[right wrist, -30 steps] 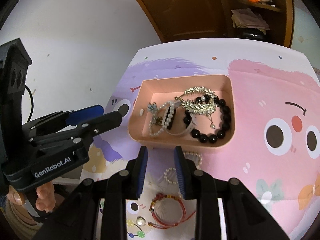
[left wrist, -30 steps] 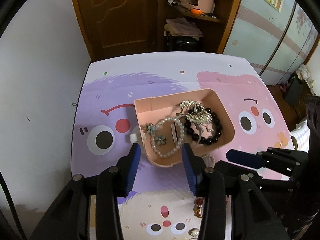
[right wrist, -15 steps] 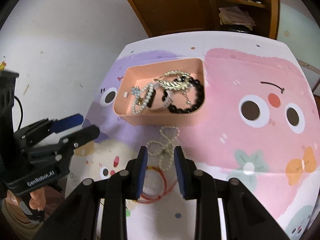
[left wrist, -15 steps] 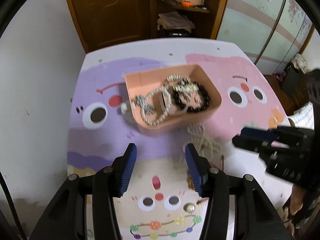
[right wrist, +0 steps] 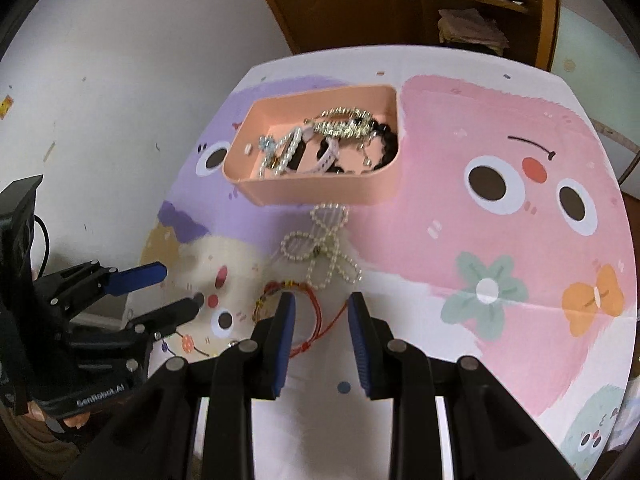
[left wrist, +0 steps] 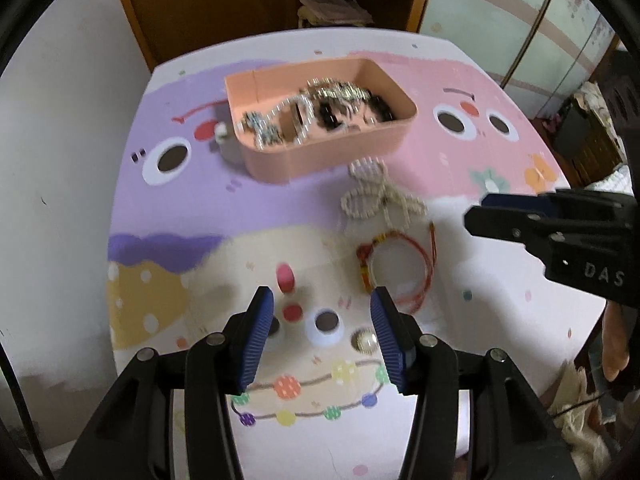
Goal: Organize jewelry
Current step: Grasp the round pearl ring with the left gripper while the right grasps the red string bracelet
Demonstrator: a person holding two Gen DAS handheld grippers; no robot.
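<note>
Two grippers, left and right, fingers apart, empty; tray lies crosswise near worktop's far edge.

Tray: salmon pink. Bead necklace: white. Cord bracelet: red. Table cover: pink-purple cartoon faces.

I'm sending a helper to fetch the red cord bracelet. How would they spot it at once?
Start at the pink tray of jewelry on the cartoon table mat. Just in front of it lies a looped pearl necklace; nearer still, right before the right claw, is the red cord bracelet. It alone is thin red string with a few coloured beads, not pearls.
</note>
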